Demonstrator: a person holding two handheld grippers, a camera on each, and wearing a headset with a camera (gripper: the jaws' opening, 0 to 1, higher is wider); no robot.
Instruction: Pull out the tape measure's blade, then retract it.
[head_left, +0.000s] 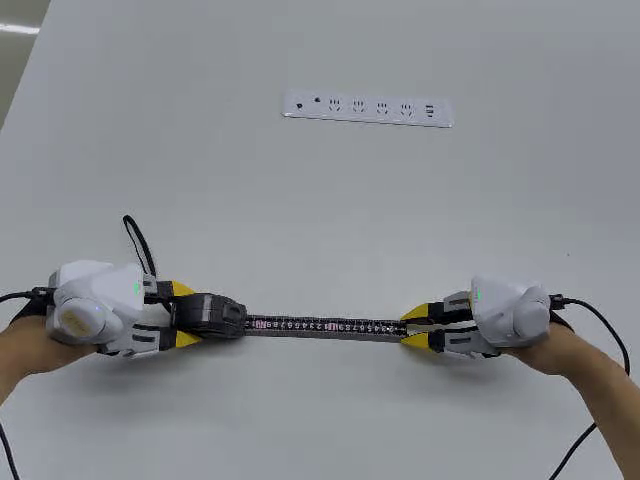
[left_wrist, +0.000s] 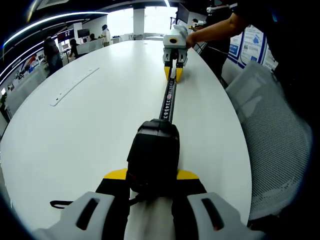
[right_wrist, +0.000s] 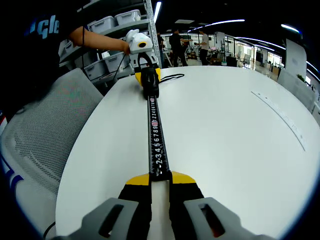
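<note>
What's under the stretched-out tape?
Just the white table. The blade runs from the black case to the right tongs; the strip of table beneath is hidden.

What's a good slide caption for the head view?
Left gripper holds the black tape measure case while the right gripper pinches the blade end, stretched across the white table.

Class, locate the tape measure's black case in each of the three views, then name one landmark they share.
Head view: case lower left, between the fingers of the left gripper.
Left gripper view: case bottom centre, close up.
Right gripper view: case upper centre-left, at the blade's far end.
Shared landmark: the white power strip.
</note>
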